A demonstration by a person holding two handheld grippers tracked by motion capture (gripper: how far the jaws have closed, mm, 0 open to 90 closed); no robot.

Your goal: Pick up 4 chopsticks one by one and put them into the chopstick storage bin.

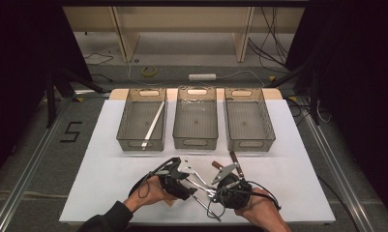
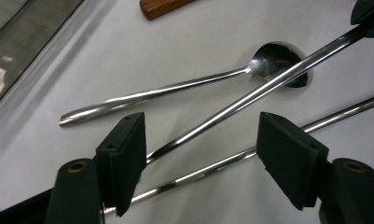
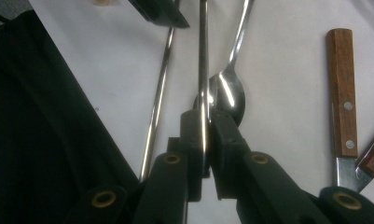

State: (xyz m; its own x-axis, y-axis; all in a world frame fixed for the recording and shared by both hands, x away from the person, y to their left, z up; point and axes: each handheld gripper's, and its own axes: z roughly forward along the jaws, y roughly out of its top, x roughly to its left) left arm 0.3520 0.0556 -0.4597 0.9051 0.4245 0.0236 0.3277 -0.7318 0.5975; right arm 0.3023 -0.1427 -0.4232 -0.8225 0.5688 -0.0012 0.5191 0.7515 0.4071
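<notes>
Firmly, the right gripper (image 3: 206,135) pinches a slim, shiny steel rod (image 3: 203,60).

Glossy polished metal spoon (image 2: 184,86), shiny steel rod (image 2: 250,95), brown wood knife handle (image 3: 341,93), matt white tabletop (image 2: 198,37)

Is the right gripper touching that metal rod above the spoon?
Touching. In the right gripper view, the right gripper has its jaws clamped on the metal rod, pads pressed against both sides, above the spoon.
</notes>
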